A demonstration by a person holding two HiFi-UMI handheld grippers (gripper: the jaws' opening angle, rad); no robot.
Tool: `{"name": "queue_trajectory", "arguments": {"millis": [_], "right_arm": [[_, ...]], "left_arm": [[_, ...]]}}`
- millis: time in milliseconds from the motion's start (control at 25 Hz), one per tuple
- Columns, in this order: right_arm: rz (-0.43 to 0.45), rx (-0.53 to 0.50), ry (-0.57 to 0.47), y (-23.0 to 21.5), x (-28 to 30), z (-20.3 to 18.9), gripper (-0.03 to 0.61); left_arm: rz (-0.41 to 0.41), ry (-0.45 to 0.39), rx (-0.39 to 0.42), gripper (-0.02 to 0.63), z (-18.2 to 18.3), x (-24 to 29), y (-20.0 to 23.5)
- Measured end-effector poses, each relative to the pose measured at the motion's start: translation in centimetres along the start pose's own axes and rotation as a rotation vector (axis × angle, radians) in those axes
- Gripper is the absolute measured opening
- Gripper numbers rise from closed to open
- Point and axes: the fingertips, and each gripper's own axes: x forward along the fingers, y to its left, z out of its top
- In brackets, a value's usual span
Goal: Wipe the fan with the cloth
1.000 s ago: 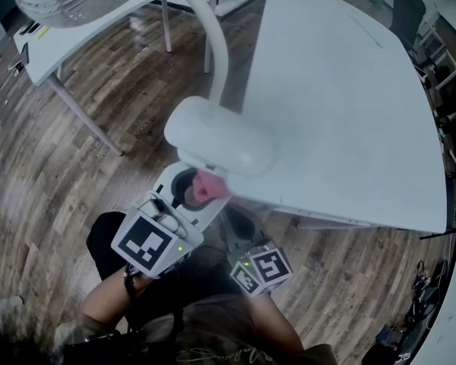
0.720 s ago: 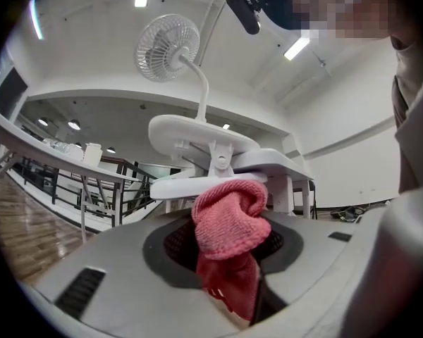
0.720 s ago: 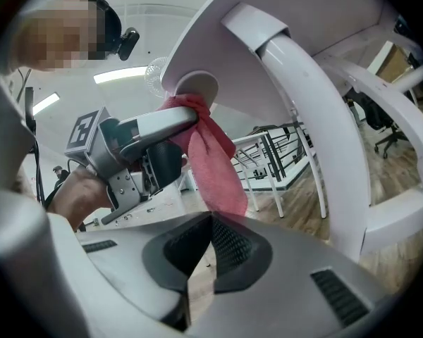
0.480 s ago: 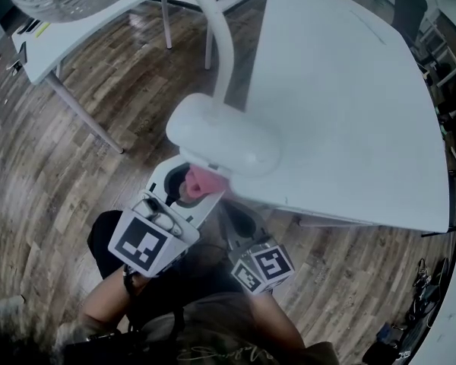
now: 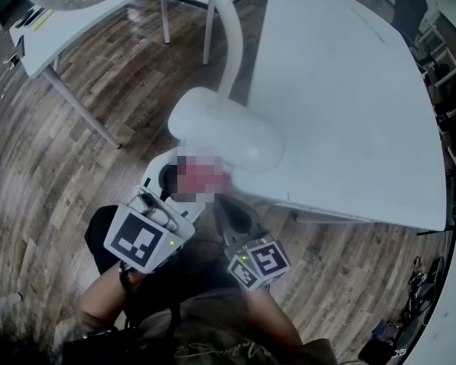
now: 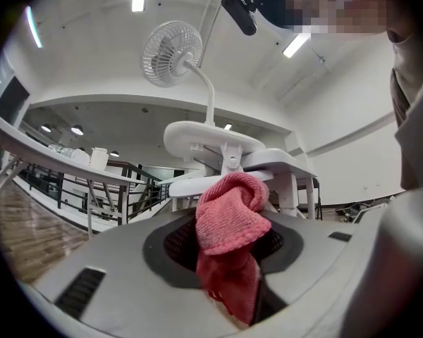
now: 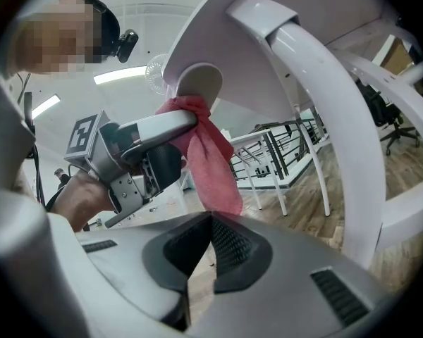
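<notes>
The left gripper [image 6: 229, 277] grips the cloth [image 6: 229, 213] just under the fan base [image 5: 224, 131]; the right gripper [image 7: 197, 259], closed and empty, sits below the base too.

white fan [image 5: 224, 135] with a smooth oval base sitting at the table [image 5: 349, 112] edge, a curved neck rising to a round caged head. pink-red cloth [image 6: 229, 224], bunched and folded over, is pinched in the left gripper [image 7: 183, 122], its tail hanging limp just under the fan's base.
</notes>
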Motion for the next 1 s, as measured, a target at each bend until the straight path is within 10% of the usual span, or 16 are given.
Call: {"name": "queue_trajectory", "arguments": {"millis": [600,800,1000], "right_arm": [[0.018,-0.001,0.005,0.7,0.7,-0.2,0.0],[-0.045,-0.234,0.016,1.5,0.7,0.4,0.0],[-0.066,-0.21,-0.051,0.5,0.7,1.5,0.0]], "left_arm": [[0.121,-0.048,-0.019,0.173,-0.6,-2.1,4.6],[0.158,-0.051,0.0,0.173,-0.8,-2.8,6.0],[0.14,-0.028,-0.102,0.173,-2.4,-3.2,5.4]]}}
